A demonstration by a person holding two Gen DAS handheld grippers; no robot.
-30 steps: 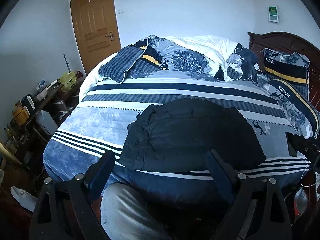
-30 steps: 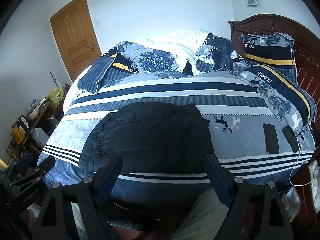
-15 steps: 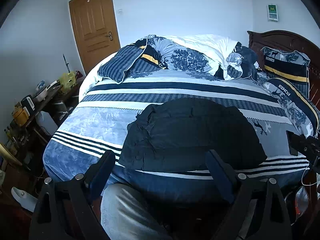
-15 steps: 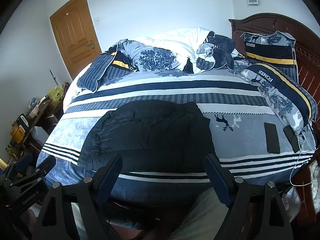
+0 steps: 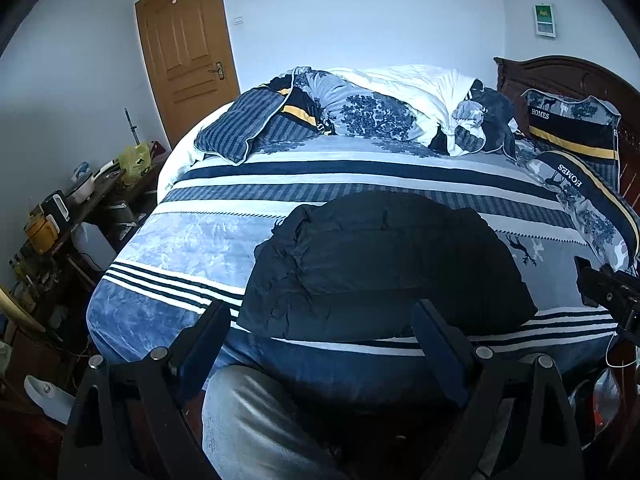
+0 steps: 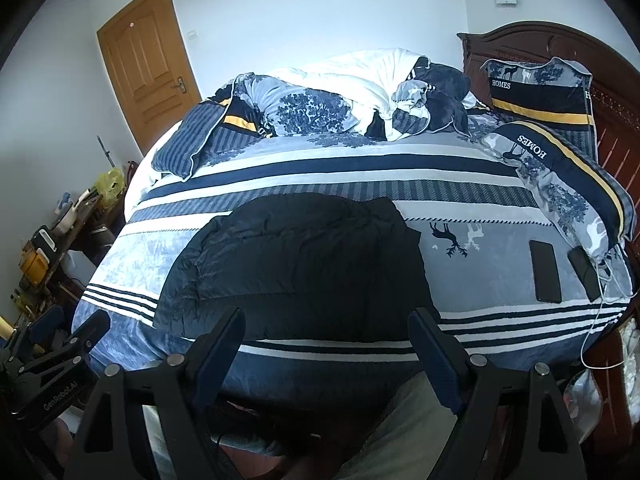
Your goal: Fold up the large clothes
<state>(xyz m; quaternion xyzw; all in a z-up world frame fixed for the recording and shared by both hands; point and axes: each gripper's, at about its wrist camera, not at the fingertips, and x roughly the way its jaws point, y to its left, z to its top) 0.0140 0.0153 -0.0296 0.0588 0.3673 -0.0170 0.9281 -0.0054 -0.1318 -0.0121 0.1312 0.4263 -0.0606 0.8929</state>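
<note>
A black puffy jacket point(image 5: 384, 268) point(image 6: 296, 264) lies folded into a compact block on the striped blue bed point(image 5: 192, 240) point(image 6: 472, 184), near its front edge. My left gripper point(image 5: 322, 320) hangs open in front of the bed, short of the jacket, with nothing between its fingers. My right gripper point(image 6: 326, 326) is open too, held back from the jacket's near edge and empty. The left gripper point(image 6: 60, 336) also shows at the lower left of the right wrist view, and part of the right gripper point(image 5: 608, 288) at the right edge of the left wrist view.
Two dark phones point(image 6: 545, 271) with a white cable lie right of the jacket. Pillows point(image 6: 560, 152) and a heaped duvet point(image 5: 400, 96) fill the far side by the wooden headboard point(image 6: 540, 40). A cluttered side table point(image 5: 72, 208) stands left, a door point(image 5: 186, 48) behind. The person's trouser leg point(image 5: 256, 428) is below.
</note>
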